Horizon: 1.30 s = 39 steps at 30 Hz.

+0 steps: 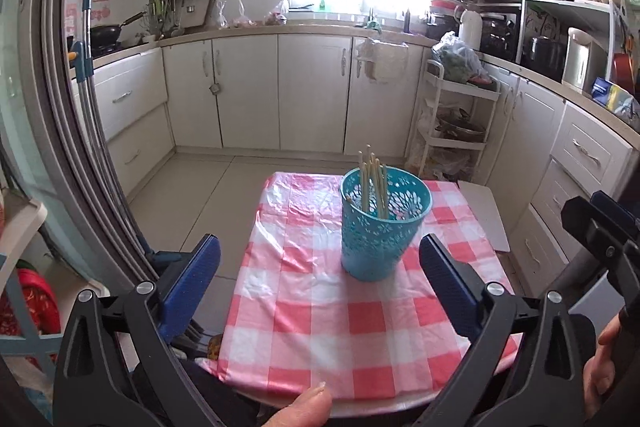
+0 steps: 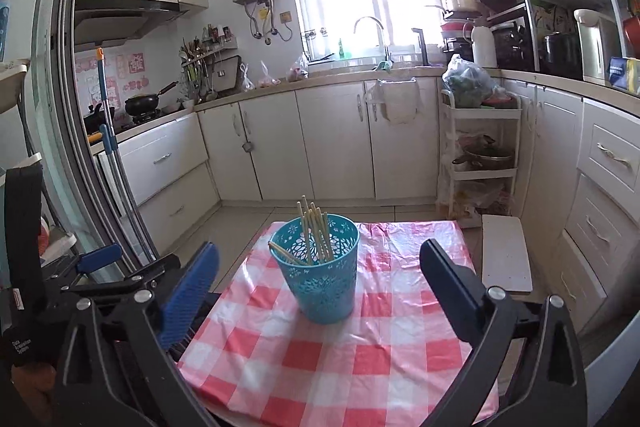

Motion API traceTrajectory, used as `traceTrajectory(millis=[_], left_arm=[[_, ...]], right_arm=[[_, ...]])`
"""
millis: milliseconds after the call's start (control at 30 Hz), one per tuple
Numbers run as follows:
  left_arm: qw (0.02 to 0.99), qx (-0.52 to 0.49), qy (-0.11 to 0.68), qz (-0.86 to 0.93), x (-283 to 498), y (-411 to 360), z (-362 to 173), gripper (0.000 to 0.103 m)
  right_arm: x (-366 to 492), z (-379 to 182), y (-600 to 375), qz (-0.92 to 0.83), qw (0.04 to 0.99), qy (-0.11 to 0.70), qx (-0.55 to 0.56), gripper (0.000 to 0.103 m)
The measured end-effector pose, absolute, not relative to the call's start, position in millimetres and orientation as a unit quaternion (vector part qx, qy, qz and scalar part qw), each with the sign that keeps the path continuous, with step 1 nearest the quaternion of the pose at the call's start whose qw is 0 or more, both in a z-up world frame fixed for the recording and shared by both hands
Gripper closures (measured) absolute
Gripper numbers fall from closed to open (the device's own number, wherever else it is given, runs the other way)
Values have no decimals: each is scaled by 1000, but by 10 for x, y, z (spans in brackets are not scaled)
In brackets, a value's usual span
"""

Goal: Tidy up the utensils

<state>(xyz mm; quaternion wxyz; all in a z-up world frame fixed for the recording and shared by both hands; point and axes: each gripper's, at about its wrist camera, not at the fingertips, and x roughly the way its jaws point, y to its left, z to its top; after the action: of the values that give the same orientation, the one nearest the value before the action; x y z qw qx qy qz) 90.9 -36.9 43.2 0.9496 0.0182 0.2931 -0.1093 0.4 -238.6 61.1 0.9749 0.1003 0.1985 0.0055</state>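
A teal perforated holder (image 1: 380, 227) stands upright on a small table with a red and white checked cloth (image 1: 304, 307). Several pale wooden chopsticks (image 1: 374, 183) stand in it. In the right wrist view the holder (image 2: 318, 277) holds the chopsticks (image 2: 316, 231), one leaning low to the left. My left gripper (image 1: 320, 259) is open and empty, held back from the holder on its near side. My right gripper (image 2: 320, 267) is open and empty, also short of the holder. The right gripper also shows at the right edge of the left wrist view (image 1: 600, 227).
A white board (image 2: 506, 253) lies beside the table on the right. A white shelf trolley (image 2: 480, 155) with pots stands behind it. Kitchen cabinets (image 2: 336, 143) line the back and right. A sliding door frame (image 2: 60, 107) and a mop (image 2: 106, 115) are on the left.
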Motion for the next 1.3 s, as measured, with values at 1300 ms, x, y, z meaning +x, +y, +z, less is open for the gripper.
traceTrajectory(millis=[1300], left_arm=[[965,37,259,-36,-694,20,824,7]], right_arm=[[-1386,761,-1797,13,985,144,90,7]])
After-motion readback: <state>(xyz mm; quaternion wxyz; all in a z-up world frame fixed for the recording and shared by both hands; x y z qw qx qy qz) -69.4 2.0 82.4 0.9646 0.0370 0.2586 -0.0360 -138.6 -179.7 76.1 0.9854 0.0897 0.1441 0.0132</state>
